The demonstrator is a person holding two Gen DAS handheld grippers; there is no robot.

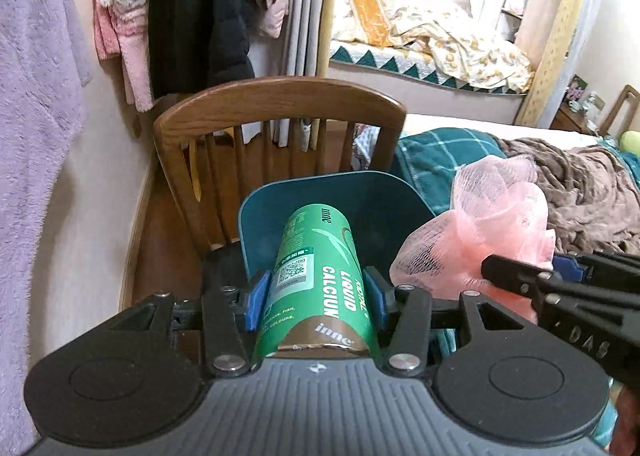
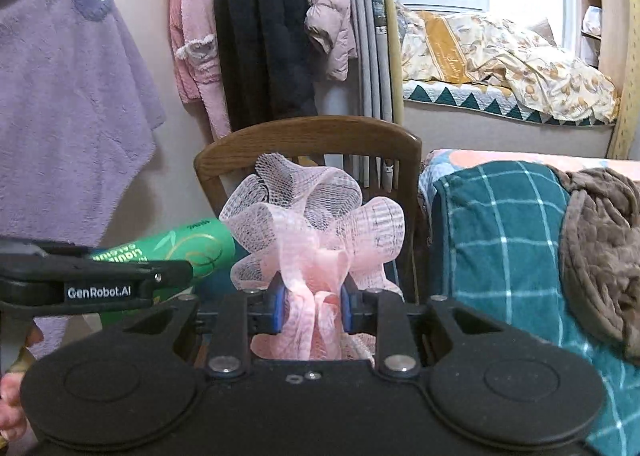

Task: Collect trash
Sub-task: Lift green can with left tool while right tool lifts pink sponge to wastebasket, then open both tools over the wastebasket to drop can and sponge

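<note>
My left gripper (image 1: 316, 298) is shut on a green cardboard tube (image 1: 316, 276) labelled liquid calcium, held lengthwise over the open mouth of a teal bin (image 1: 384, 195). My right gripper (image 2: 313, 306) is shut on a pink mesh bath pouf (image 2: 316, 223), held up just right of the bin. The pouf also shows in the left wrist view (image 1: 476, 236), with the right gripper (image 1: 560, 288) behind it. The tube (image 2: 188, 252) and the left gripper (image 2: 100, 284) show at the left of the right wrist view.
A wooden chair (image 1: 280, 111) stands right behind the bin. Clothes hang on the wall at left (image 1: 192, 7). A bed with a teal checked blanket (image 2: 500, 236) and a brown throw (image 2: 600, 248) lies at the right. A window seat with bedding (image 1: 432, 35) is at the back.
</note>
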